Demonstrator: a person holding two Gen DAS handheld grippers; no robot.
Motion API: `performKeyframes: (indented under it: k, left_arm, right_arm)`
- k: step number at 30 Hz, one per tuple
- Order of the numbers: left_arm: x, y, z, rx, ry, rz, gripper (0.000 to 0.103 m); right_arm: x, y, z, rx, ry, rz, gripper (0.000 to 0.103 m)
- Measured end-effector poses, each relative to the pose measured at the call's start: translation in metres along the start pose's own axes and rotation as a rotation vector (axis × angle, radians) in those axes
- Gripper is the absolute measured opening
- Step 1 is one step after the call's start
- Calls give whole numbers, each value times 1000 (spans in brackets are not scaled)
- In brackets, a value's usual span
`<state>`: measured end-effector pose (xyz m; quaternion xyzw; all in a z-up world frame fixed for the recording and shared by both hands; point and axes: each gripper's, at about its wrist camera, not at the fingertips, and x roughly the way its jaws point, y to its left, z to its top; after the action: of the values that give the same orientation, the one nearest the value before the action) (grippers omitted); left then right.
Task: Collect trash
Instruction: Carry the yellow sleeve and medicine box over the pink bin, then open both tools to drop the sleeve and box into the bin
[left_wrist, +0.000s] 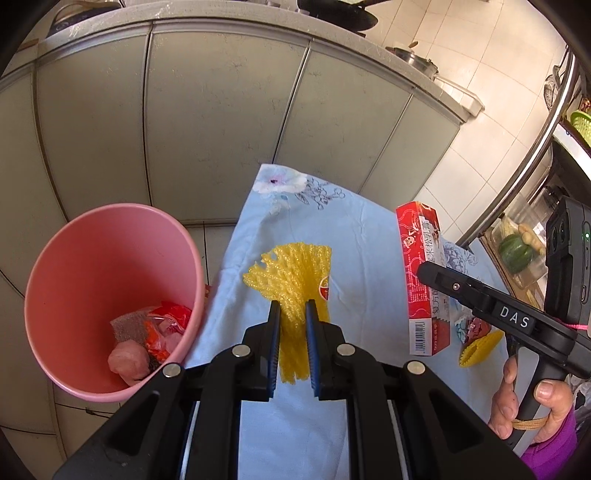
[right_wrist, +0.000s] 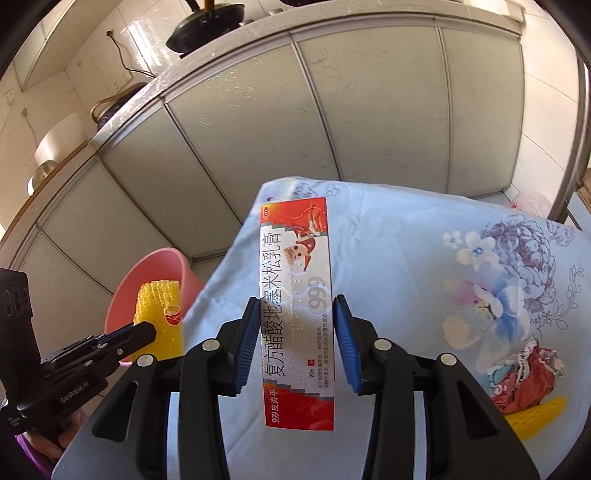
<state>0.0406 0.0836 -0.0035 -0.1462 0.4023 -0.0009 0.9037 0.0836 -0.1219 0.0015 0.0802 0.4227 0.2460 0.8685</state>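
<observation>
In a tiled kitchen, the left gripper (left_wrist: 293, 317) is clamped on a yellow foam net sleeve (left_wrist: 293, 273), its blue pads pinching the mesh, which fans out above the fingertips and hangs clear of the cloth below. Alongside it, the right gripper (right_wrist: 295, 343) grips a red and white ointment box (right_wrist: 297, 314) by its long edges, the carton standing lengthwise between the pads and lifted off the surface; a hand (left_wrist: 532, 406) in a purple sleeve grips that tool's handle. Beneath both lies a worktop (right_wrist: 388, 258) draped in a pale blue floral cloth. On the cloth, near the right gripper, a crumpled wrapper (right_wrist: 524, 376) rests touching a second piece of yellow foam net (right_wrist: 535, 417). Just beside the worktop's left edge stands a pink bin (left_wrist: 74, 266) on the floor, holding a small heap of discarded wrappers (left_wrist: 151, 339) at its bottom. Behind it runs a row of grey cabinet doors (left_wrist: 221, 122) under a speckled counter, where a dark pan (right_wrist: 207, 26) sits.
</observation>
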Motion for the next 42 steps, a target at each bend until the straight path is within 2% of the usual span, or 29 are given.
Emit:
performKeyframes:
  k: [7, 18, 28, 42]
  left_arm:
    - [-23, 20, 2, -17, -78, 37, 12]
    - [-46, 69, 5, -100, -132, 89, 12]
    - [-57, 113, 3, -159, -154, 160, 12]
    - [-48, 152, -8, -196, -115, 237, 12]
  right_arm:
    - [7, 34, 5, -52, 1, 44, 41]
    - [27, 101, 18, -158, 13, 124, 41]
    - [56, 150, 24, -171, 39, 222, 41]
    - [104, 189, 4, -188, 68, 238, 41]
